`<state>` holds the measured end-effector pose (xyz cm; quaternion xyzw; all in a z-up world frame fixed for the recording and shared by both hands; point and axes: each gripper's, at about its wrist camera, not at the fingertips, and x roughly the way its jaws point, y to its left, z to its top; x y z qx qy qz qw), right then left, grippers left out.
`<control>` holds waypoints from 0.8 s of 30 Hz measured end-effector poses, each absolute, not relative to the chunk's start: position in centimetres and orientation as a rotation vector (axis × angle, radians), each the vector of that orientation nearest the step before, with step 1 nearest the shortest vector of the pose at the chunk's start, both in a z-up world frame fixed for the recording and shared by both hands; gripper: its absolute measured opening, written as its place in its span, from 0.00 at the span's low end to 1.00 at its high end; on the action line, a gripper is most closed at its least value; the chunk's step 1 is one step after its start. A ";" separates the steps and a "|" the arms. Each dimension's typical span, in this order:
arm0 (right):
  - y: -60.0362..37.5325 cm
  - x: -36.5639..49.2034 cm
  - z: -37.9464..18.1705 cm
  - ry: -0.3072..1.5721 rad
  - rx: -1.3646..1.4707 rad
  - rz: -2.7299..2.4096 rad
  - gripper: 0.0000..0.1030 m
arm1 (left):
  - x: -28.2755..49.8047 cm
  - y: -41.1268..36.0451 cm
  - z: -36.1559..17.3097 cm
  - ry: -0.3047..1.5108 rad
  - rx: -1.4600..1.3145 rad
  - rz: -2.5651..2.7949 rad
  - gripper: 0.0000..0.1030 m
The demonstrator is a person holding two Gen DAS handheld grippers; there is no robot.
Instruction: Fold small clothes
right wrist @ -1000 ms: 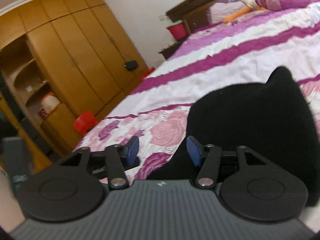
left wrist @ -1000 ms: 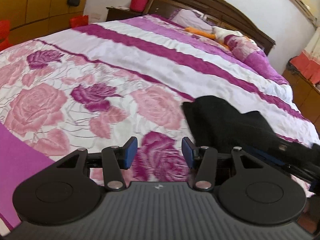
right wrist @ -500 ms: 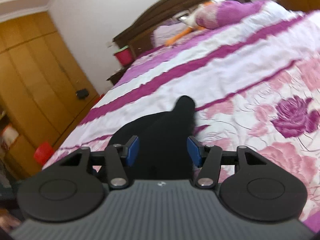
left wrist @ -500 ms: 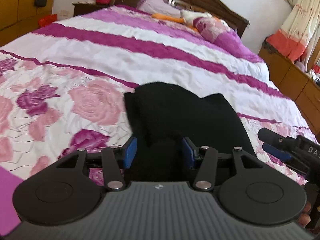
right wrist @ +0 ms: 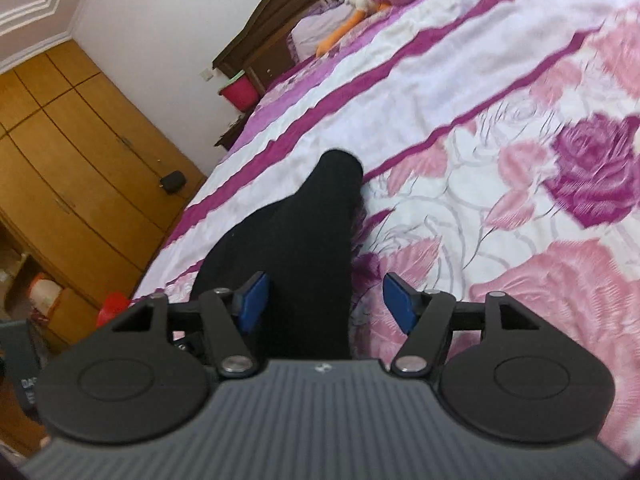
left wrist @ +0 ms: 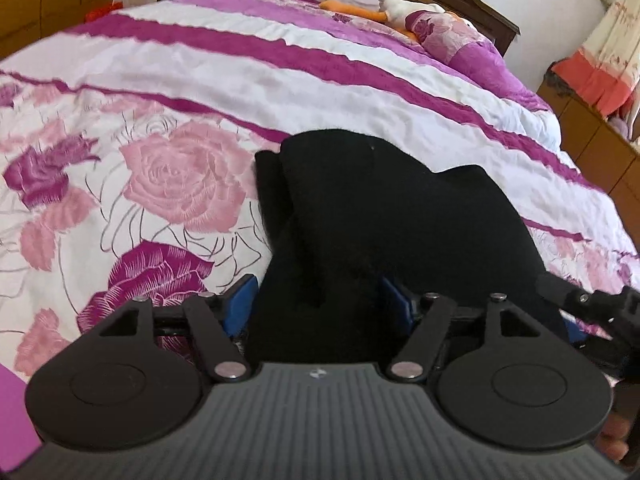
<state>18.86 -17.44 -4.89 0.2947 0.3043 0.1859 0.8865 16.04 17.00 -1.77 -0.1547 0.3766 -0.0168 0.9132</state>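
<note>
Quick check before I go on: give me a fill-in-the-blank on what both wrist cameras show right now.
1. The garment lying on the bedspread is ____ in colour.
2. The pads of the right gripper are ____ in colour.
3. The jaws of the left gripper stand ____, with the garment between them.

Missing words: black; blue; open

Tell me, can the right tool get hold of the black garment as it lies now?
Probably yes: the black garment already lies between the open pads of the right tool, which have just been opening, with nothing blocking.
</note>
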 end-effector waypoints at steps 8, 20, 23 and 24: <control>-15.8 20.5 -6.8 0.664 0.632 0.493 0.64 | 16.9 18.8 -3.0 0.785 -0.389 -0.195 0.71; -14.2 22.0 -7.8 0.684 0.625 0.621 0.61 | 18.4 19.5 -5.2 0.761 -0.546 -0.395 0.61; -14.0 22.3 -7.5 0.695 0.632 0.618 0.45 | 18.4 19.2 -5.2 0.752 -0.575 -0.396 0.47; -14.2 22.2 -7.2 0.699 0.642 0.620 0.42 | 18.3 19.0 -5.0 0.747 -0.581 -0.396 0.44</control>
